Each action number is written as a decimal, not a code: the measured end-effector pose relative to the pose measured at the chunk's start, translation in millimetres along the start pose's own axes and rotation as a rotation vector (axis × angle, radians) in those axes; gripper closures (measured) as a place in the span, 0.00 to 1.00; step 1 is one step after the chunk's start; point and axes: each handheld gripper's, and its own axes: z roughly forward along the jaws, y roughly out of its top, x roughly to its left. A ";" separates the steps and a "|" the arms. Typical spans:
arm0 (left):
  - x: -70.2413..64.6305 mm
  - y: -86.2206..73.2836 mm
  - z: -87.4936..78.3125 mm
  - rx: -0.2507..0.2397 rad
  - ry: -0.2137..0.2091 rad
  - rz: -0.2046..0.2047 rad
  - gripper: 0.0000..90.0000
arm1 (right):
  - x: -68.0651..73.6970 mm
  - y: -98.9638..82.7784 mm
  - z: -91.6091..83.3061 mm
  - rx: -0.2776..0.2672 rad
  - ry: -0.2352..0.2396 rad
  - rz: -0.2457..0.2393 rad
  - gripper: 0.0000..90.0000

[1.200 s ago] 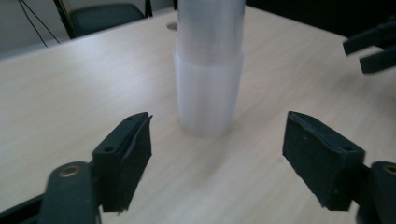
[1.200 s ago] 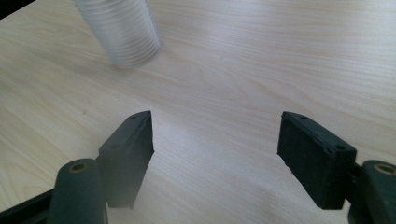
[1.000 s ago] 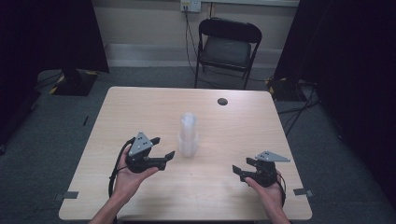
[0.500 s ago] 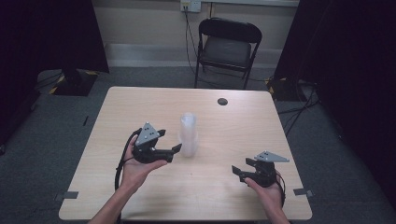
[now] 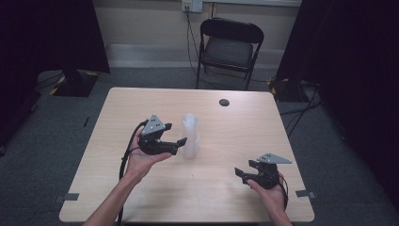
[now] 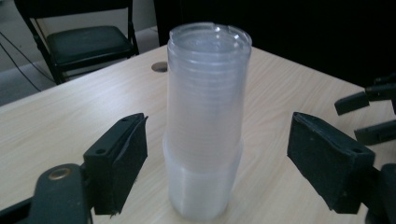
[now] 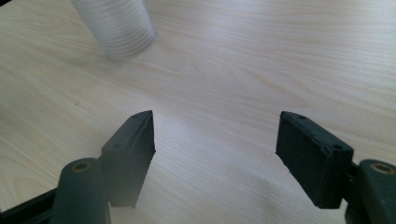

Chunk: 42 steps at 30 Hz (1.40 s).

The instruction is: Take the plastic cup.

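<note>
A person sat at the near edge of a pale wooden table (image 5: 141, 197), both forearms reaching in from the bottom of the high view, each hand holding a black two-jaw gripper. Nearest, toward the table's near right corner, the right gripper (image 5: 245, 174) rested low over the wood with its jaws spread wide and nothing between them; in the right gripper view, bare tabletop lay between the two black pads (image 7: 308, 154). A little farther in and to the left, the left gripper (image 5: 181, 144) was held in an upturned palm, its jaws pointing across toward a stack of clear plastic cups (image 5: 190, 135). Its jaws had just been opening and stood wide apart. In the left gripper view the stack (image 6: 205, 126) stood upright between the two pads (image 6: 122, 158), with a clear gap on each side, so neither pad touched it. The stack stood near the middle of the table, just beside the left gripper and well apart from the right one. Beyond it, near the far edge, a small dark round hole (image 5: 224, 102) showed in the tabletop. Farthest off, on grey carpet behind the table, stood a black folding chair (image 5: 228, 47) against a pale wall.
</note>
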 end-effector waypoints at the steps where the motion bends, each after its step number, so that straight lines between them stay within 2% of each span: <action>1: 0.8 0.3 2.6 -0.003 0.001 -0.007 0.21 | -0.1 -0.6 -0.1 0.001 0.001 0.004 0.31; 5: 3.8 1.6 11.0 -0.014 -0.001 -0.020 0.18 | -0.6 -1.6 -1.3 -0.007 0.005 -0.001 0.31; 6: 5.9 2.3 16.9 -0.022 -0.023 -0.030 0.18 | -0.7 -1.6 -1.5 -0.010 0.004 -0.001 0.31; 8: 6.4 3.9 22.4 -0.024 -0.017 -0.038 0.18 | -0.8 -1.7 -1.7 -0.011 0.005 -0.003 0.31; 13: 6.6 10.2 30.4 -0.041 -0.019 -0.023 0.20 | -0.2 -2.4 -2.2 -0.010 0.006 -0.008 0.31; 17: 10.4 13.5 36.3 -0.031 -0.019 -0.011 0.20 | -0.9 -2.0 -1.6 -0.008 0.003 -0.005 0.31; 23: 15.4 13.5 43.2 -0.039 -0.025 -0.024 0.18 | -2.6 -0.8 -1.2 -0.012 0.001 -0.002 0.31; 27: 15.0 9.7 50.2 -0.009 -0.030 -0.009 0.18 | -3.4 -1.0 -0.8 -0.013 -0.001 0.001 0.31; 29: 13.3 8.9 51.3 -0.015 -0.030 -0.016 0.18 | -3.7 -1.1 -0.3 -0.016 -0.002 -0.001 0.32; 32: 13.3 7.6 53.1 -0.008 -0.026 -0.001 0.18 | -4.4 -0.7 -0.4 -0.025 -0.004 0.002 0.32; 40: 13.7 4.4 59.3 0.013 -0.019 -0.012 0.17 | -5.4 -1.7 0.2 -0.028 -0.006 -0.001 0.31; 42: 12.6 4.2 60.3 0.017 -0.018 -0.001 0.18 | -5.7 -1.8 0.6 -0.027 -0.005 0.001 0.31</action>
